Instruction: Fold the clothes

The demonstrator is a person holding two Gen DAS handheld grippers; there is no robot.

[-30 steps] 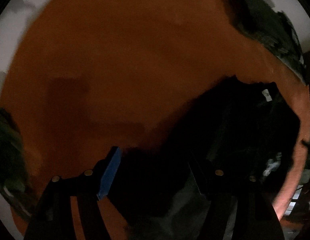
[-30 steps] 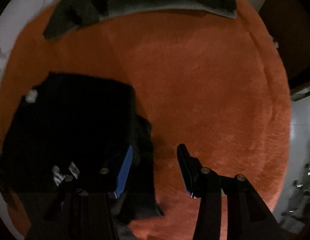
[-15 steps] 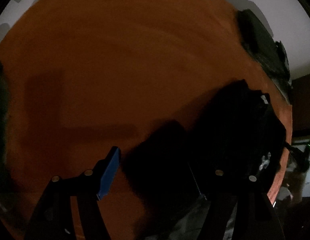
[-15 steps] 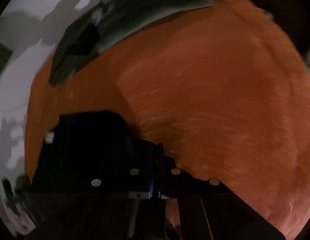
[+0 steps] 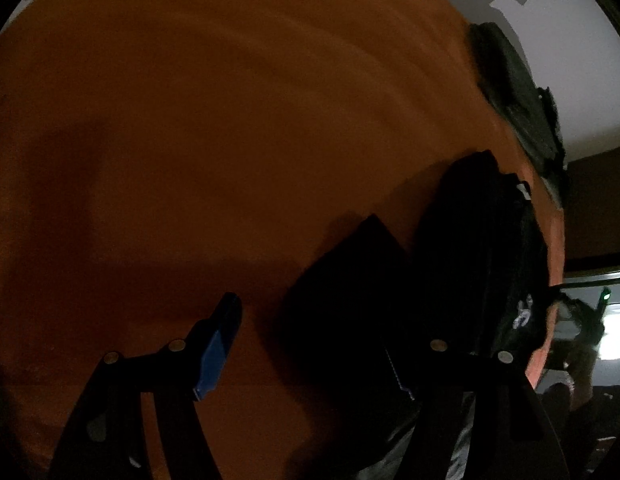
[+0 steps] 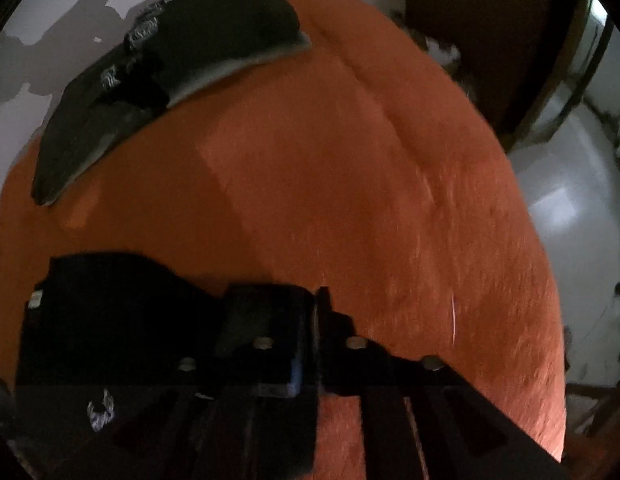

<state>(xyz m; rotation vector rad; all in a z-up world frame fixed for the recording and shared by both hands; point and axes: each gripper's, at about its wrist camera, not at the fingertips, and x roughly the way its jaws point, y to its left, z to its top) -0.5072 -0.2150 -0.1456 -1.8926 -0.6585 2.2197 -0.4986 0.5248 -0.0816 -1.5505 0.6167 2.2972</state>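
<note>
A black garment lies on the orange blanket at the lower left of the right wrist view. My right gripper has its jaws almost together at the garment's right edge, with a fold of black cloth pinched between them; the jaws are opening. In the left wrist view the same black garment is bunched at the right, and a flat corner of it reaches between the fingers. My left gripper stands open above that corner, and its blue pad hangs over bare blanket.
A dark green folded garment lies at the far edge of the blanket, seen also as a dark green pile at the upper right. Orange blanket fills the left. A white floor and dark furniture lie past the blanket's right edge.
My right gripper closed from wide open onto the black garment's edge and shifted right with it. The left gripper stayed open, and the black garment slid to the lower right of its view.
</note>
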